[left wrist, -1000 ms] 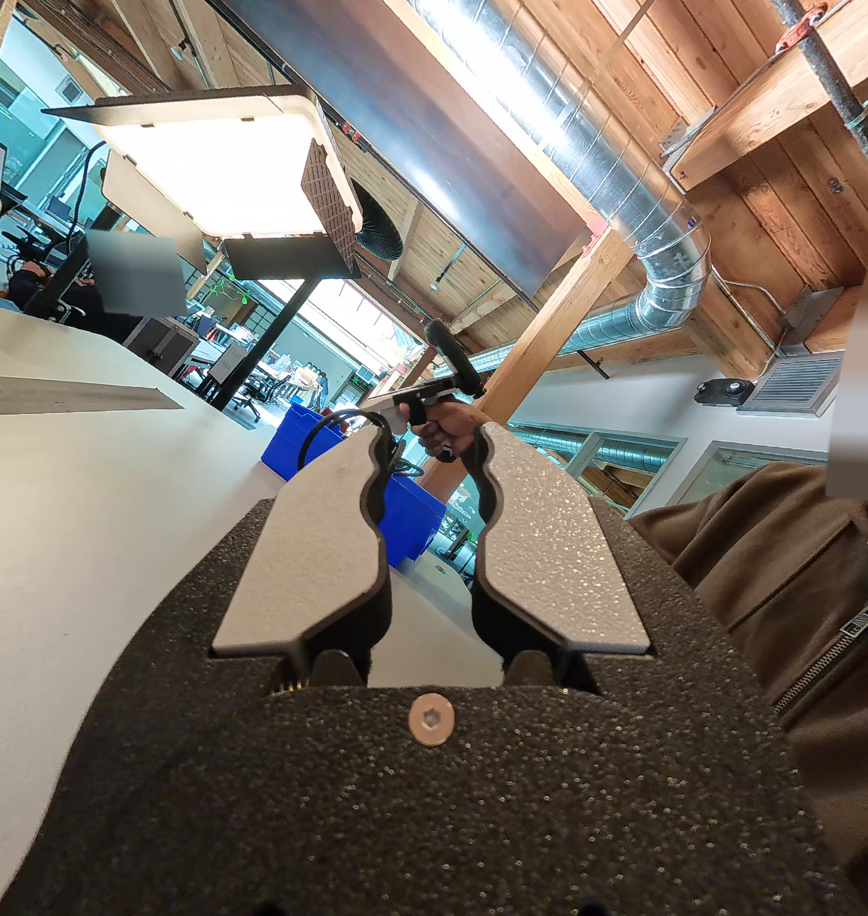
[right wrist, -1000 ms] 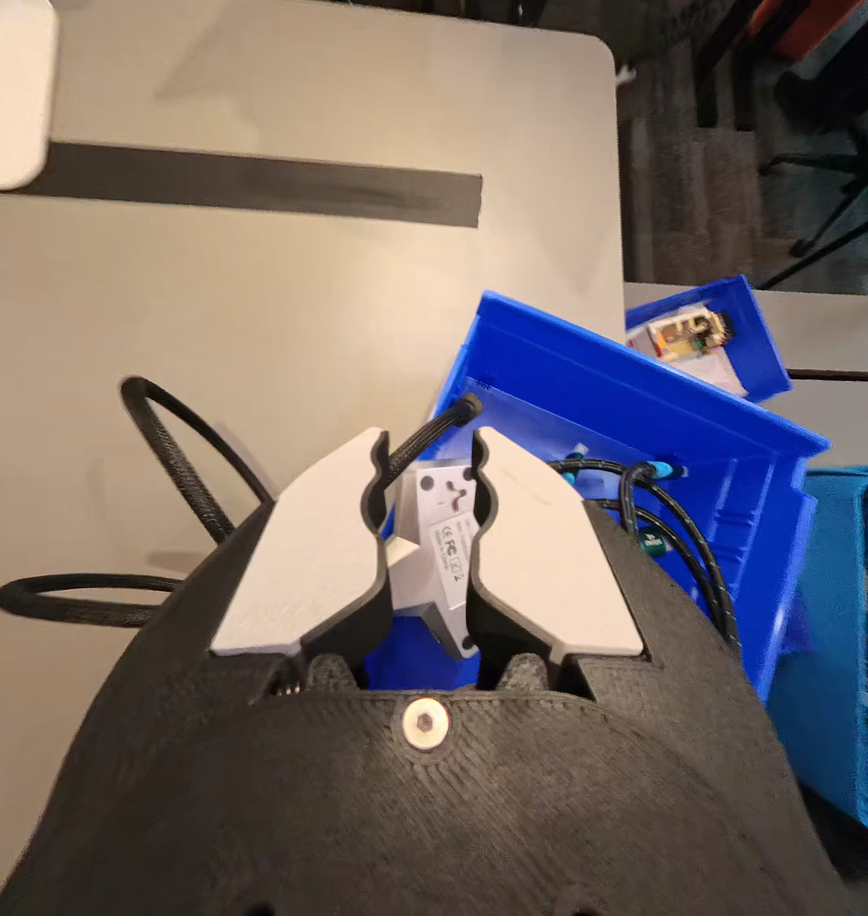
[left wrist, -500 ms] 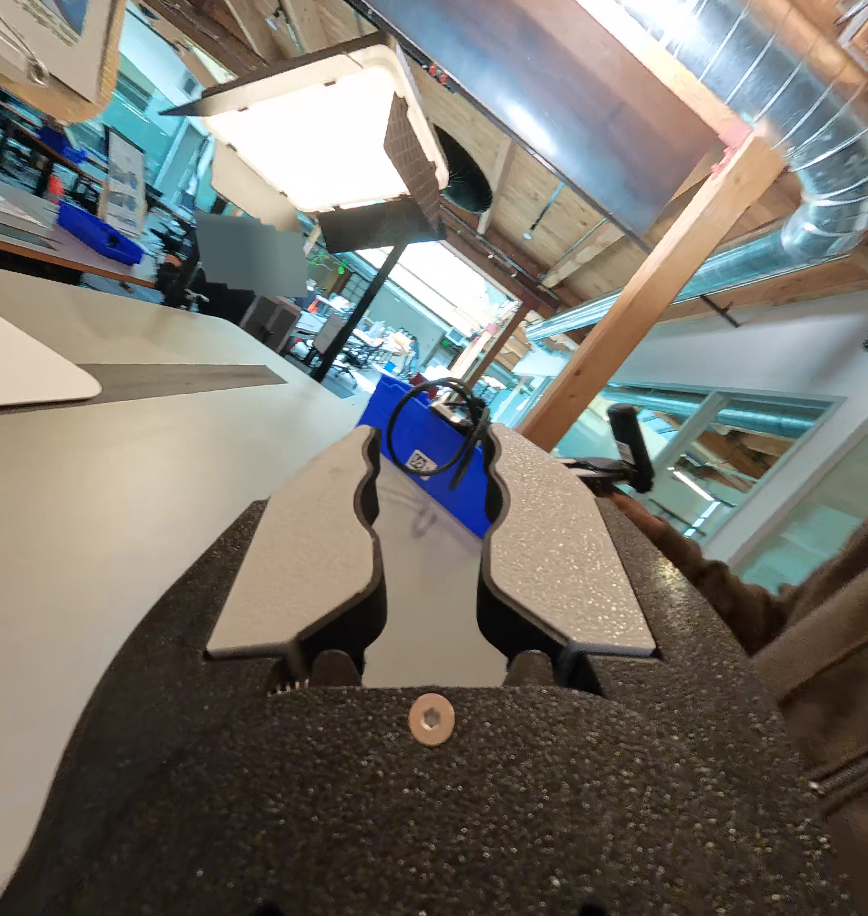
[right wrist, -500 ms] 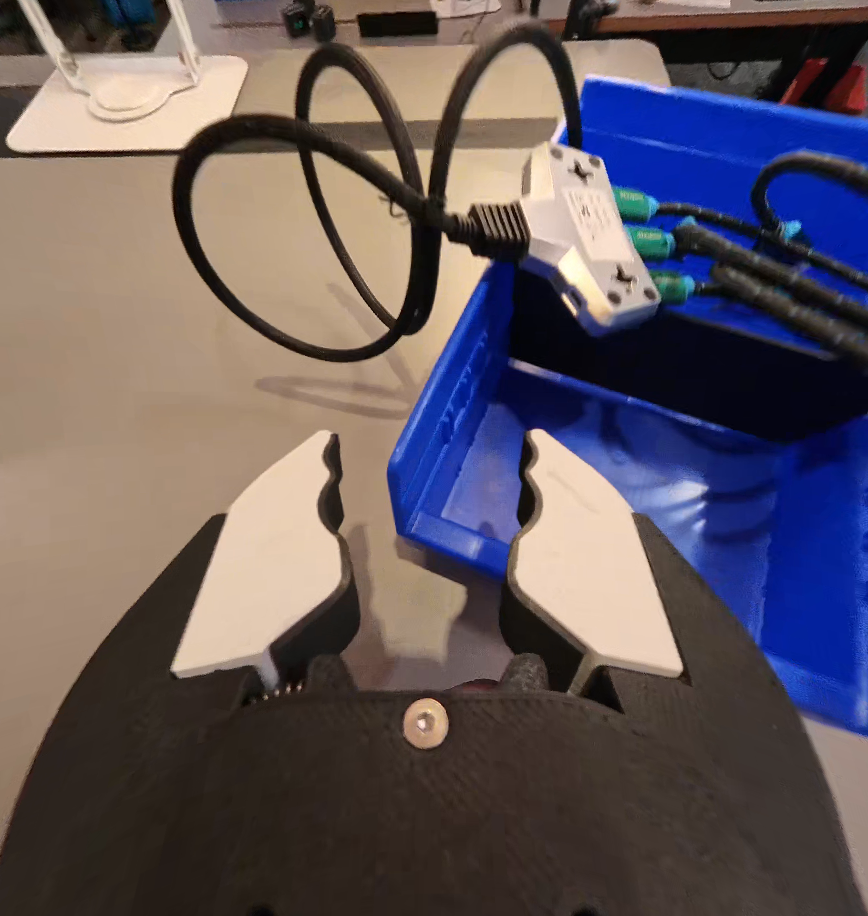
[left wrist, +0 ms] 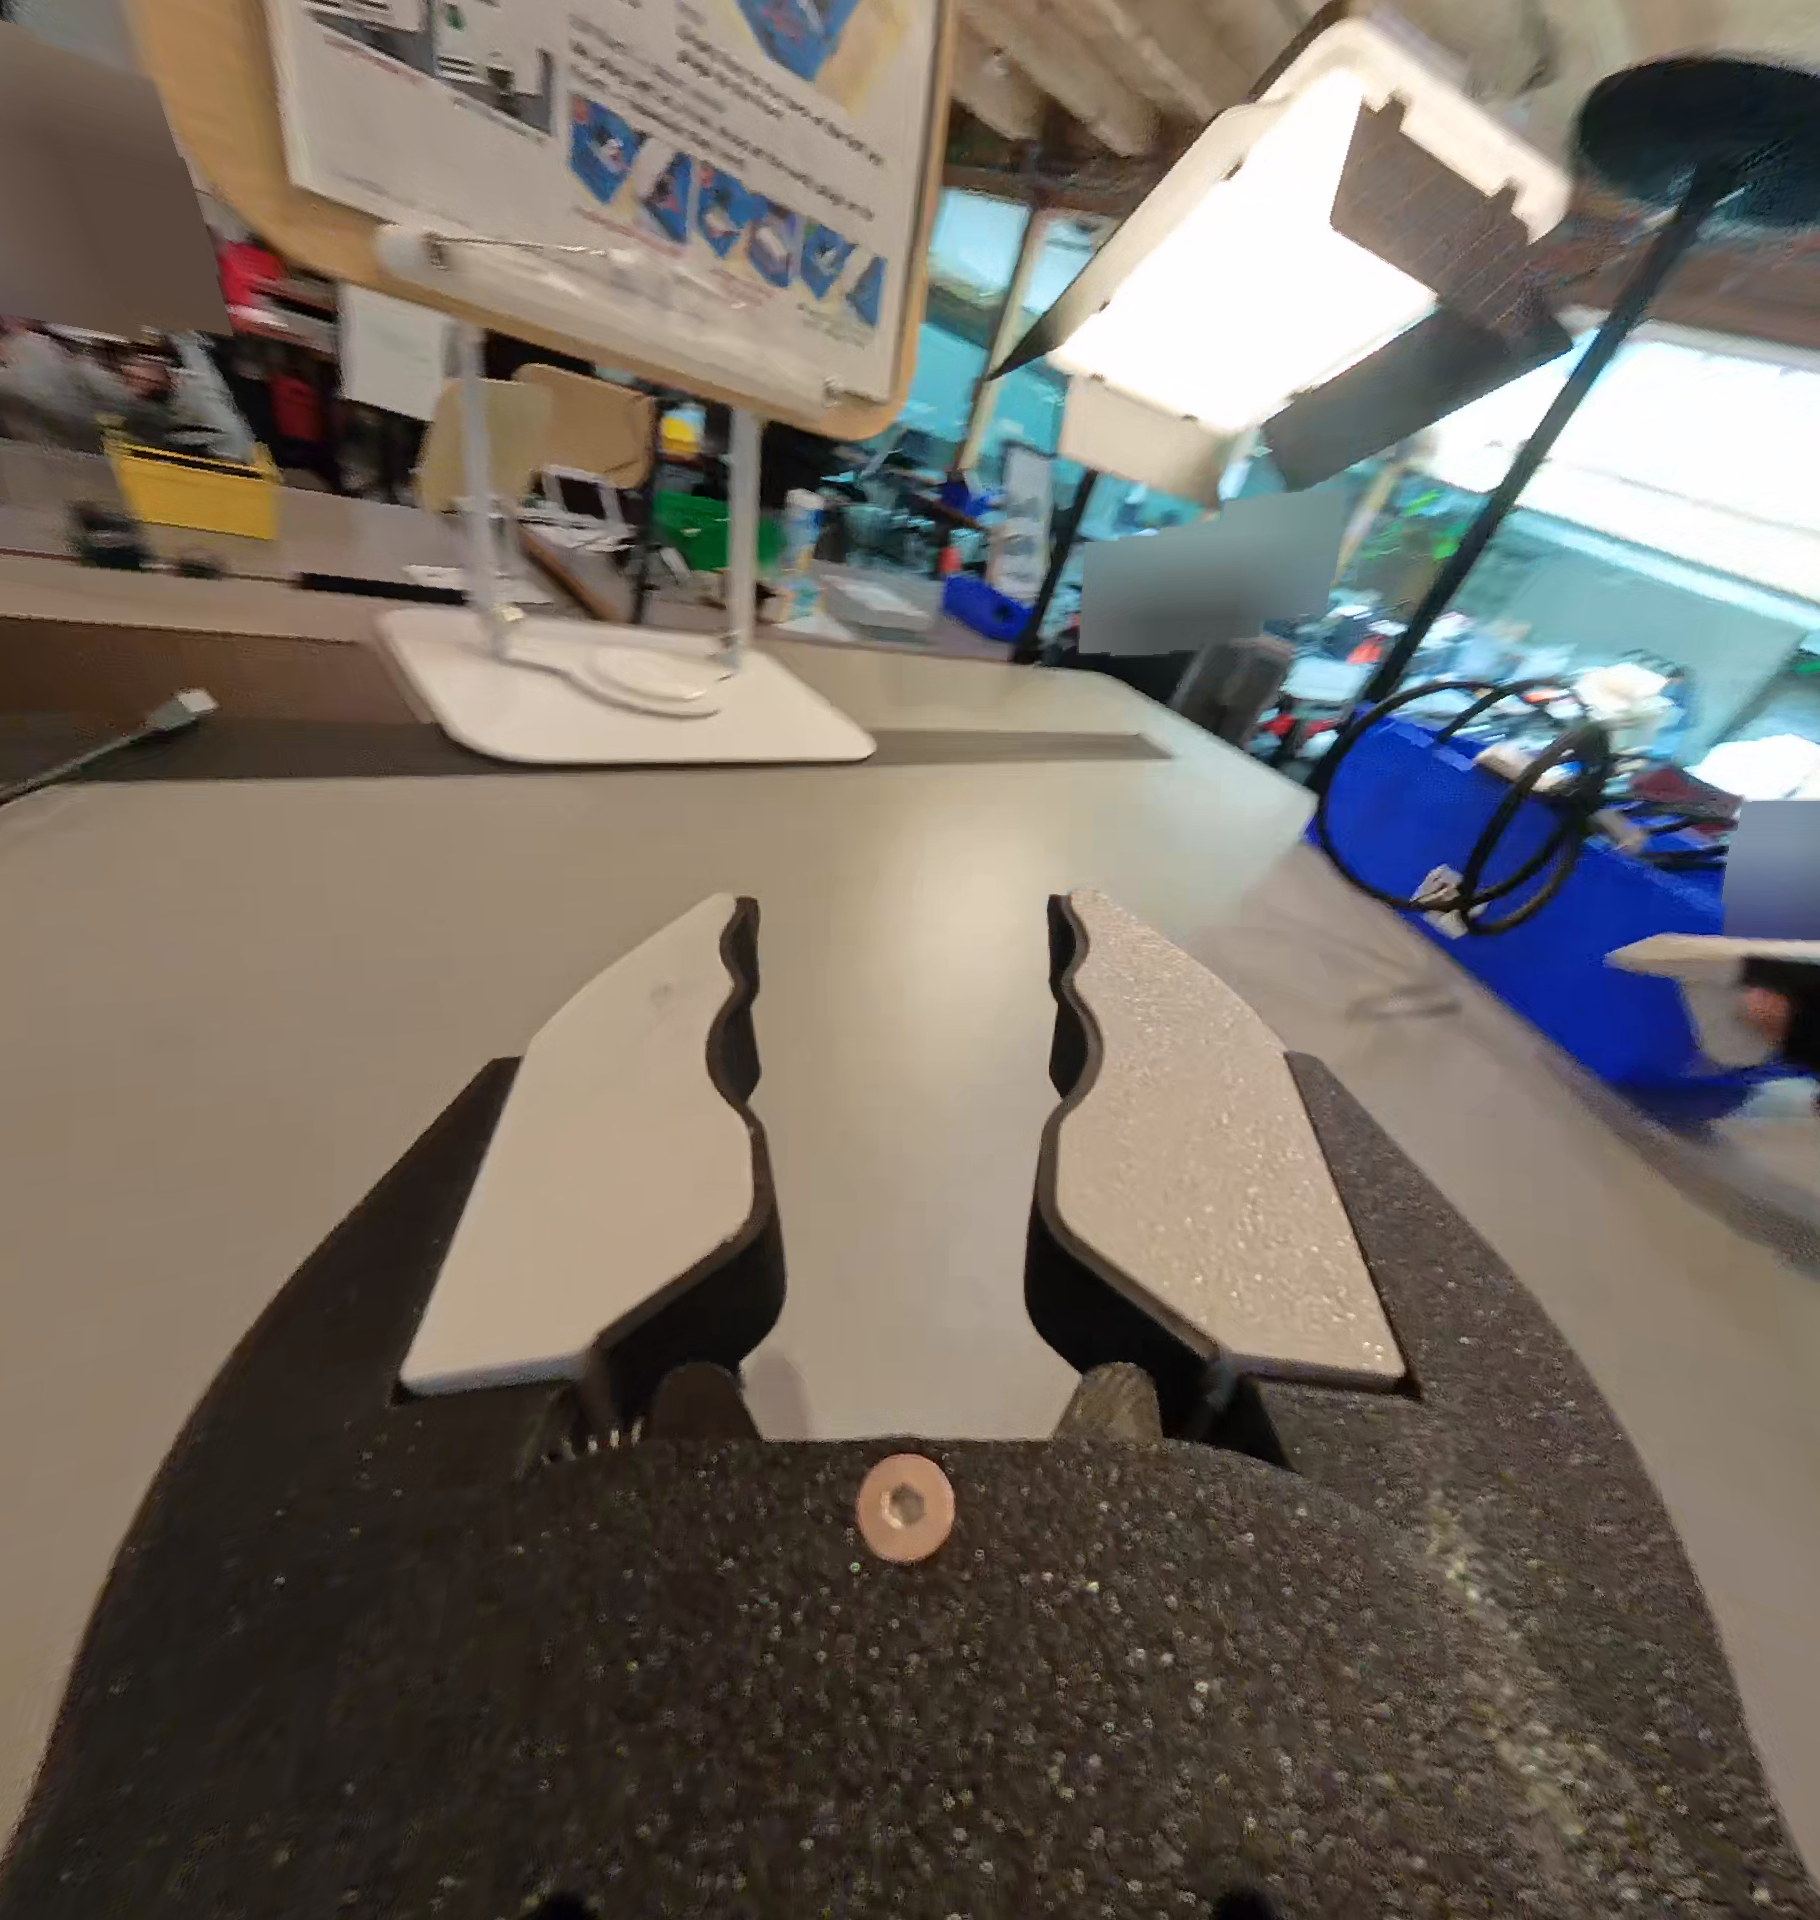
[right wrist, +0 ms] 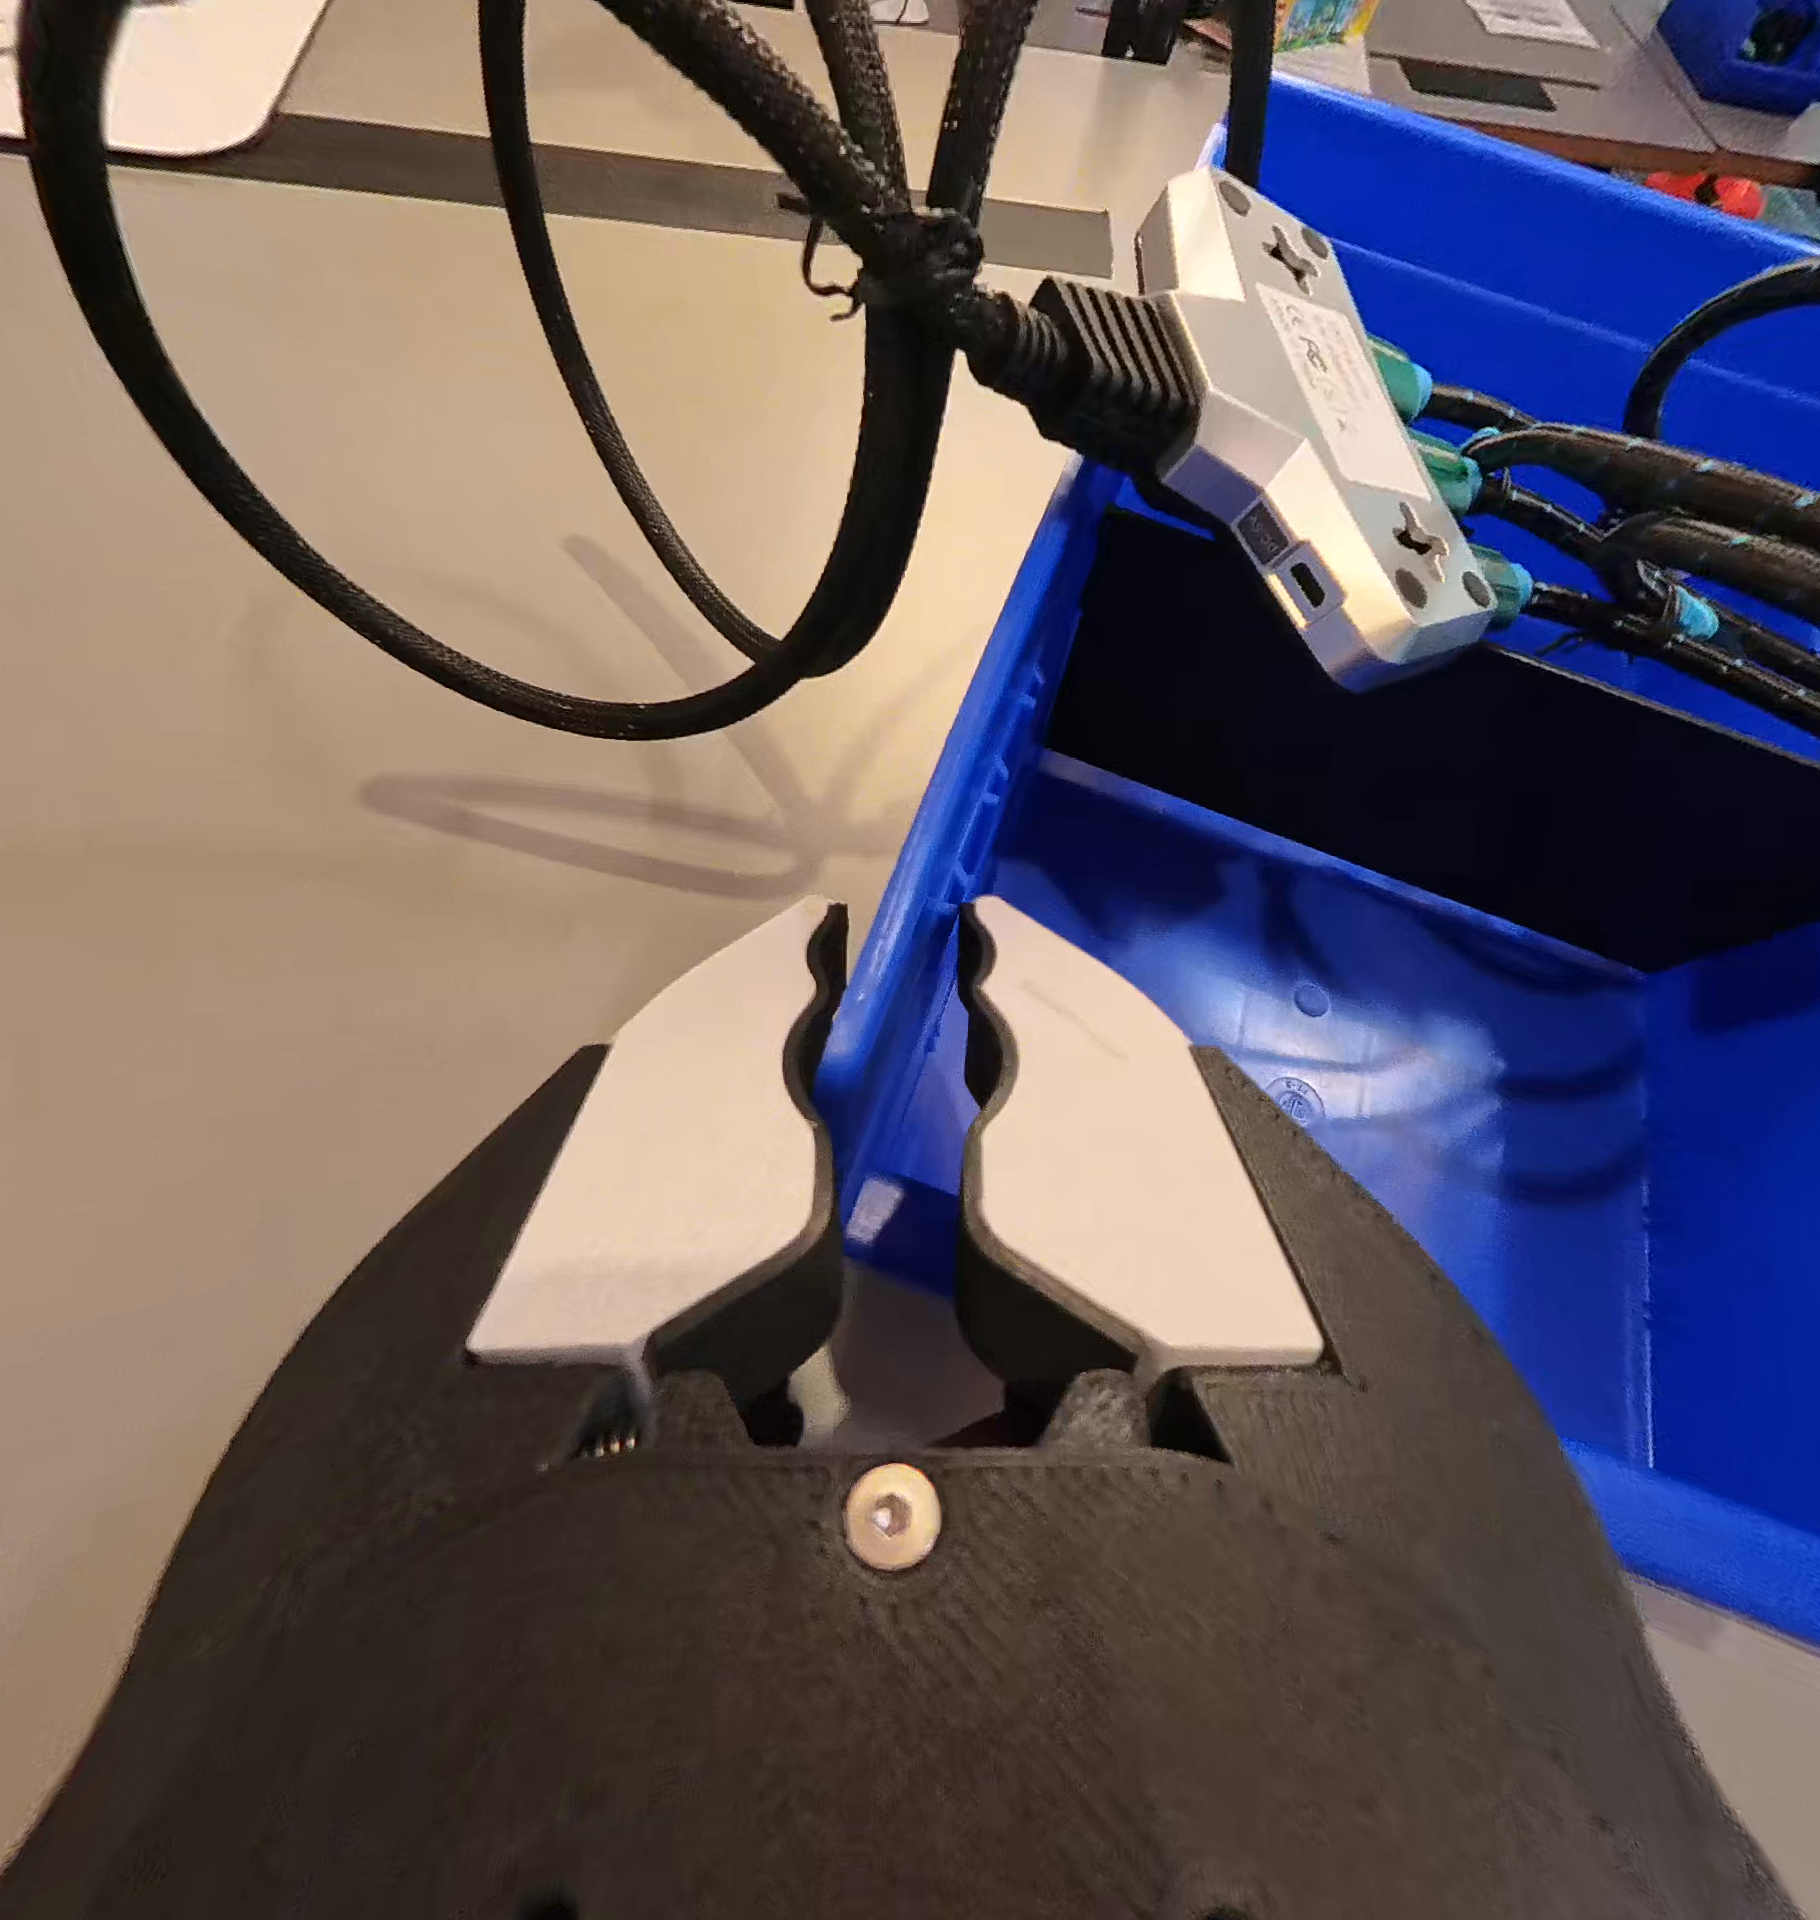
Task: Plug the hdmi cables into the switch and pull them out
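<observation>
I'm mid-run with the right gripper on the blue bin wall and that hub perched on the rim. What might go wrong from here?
1. The grey hub lies across the blue bin rim with its black cable loops hanging outside; moving the bin may tip it out.
2. The right gripper straddles only the thin wall near a corner, so the bin may twist or slip.
3. The left gripper is open over bare table, giving no support.

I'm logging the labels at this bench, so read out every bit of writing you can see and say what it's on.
I don't quote writing; here is where it stands.
Printed sheet on the wooden board stand: text beside blue pictures, mostly blurred.
Grey cable hub: small printed label with marks.
Blue bin floor: tiny moulded round mark, too small to read.
White tag on the bin's side: too blurred to read.
</observation>
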A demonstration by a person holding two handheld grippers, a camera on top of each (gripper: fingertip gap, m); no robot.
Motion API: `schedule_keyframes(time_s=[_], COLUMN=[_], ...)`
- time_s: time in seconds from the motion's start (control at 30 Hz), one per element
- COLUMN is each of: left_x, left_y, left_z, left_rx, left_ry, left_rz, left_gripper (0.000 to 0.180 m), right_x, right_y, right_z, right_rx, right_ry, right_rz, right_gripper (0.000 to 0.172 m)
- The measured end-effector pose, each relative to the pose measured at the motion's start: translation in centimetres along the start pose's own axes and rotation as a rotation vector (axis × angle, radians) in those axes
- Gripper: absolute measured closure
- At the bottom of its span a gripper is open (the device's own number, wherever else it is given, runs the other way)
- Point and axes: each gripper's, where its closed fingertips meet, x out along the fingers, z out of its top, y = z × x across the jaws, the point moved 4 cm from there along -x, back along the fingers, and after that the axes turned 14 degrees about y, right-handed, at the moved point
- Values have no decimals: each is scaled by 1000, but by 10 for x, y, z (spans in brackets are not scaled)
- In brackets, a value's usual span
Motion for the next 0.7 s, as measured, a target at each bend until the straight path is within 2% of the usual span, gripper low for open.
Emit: schedule_keyframes(time_s=[0.03, 0.1, 0.17, 0.23, 0.27, 0.33, 0.4, 0.43, 0.57, 0.6, 0.7], left_x=[-17, -61, -115, -167, -185, -204, -210, -211, -209, -210, -216], left_y=[1, 3, 12, 23, 31, 54, 82, 92, 108, 106, 93], left_z=[-9, -17, -18, -15, -14, -18, -32, -38, -52, -53, -59], left_rx=[11, 22, 42, 33, 22, -26, -119, -155, -193, -176, -123], left_ry=[4, -32, -88, -122, -109, 8, 162, 202, 208, 217, 257], left_rz=[71, 252, 524, 762, 838, 929, 981, 975, 831, 833, 785], left_gripper=[125, 117, 108, 108, 107, 102, 97, 100, 169, 176, 177], right_x=[0, 0, 0, -1, -1, -2, -4, -5, -12, -15, -23], right_y=[0, 0, 0, 1, 1, 3, 6, 9, 24, 27, 37], right_z=[0, 0, 0, -1, -1, -2, -2, -3, -9, -11, -19], right_rx=[-14, -36, -49, -63, -70, -81, -90, -96, -148, -161, -190], right_ry=[1, 4, 8, 15, 18, 25, 33, 36, 36, 34, 20], right_rz=[-4, -17, -24, -27, -28, -26, -21, -16, 6, 14, 54], right_gripper=[152, 152, 153, 154, 154, 154, 154, 154, 155, 156, 158])
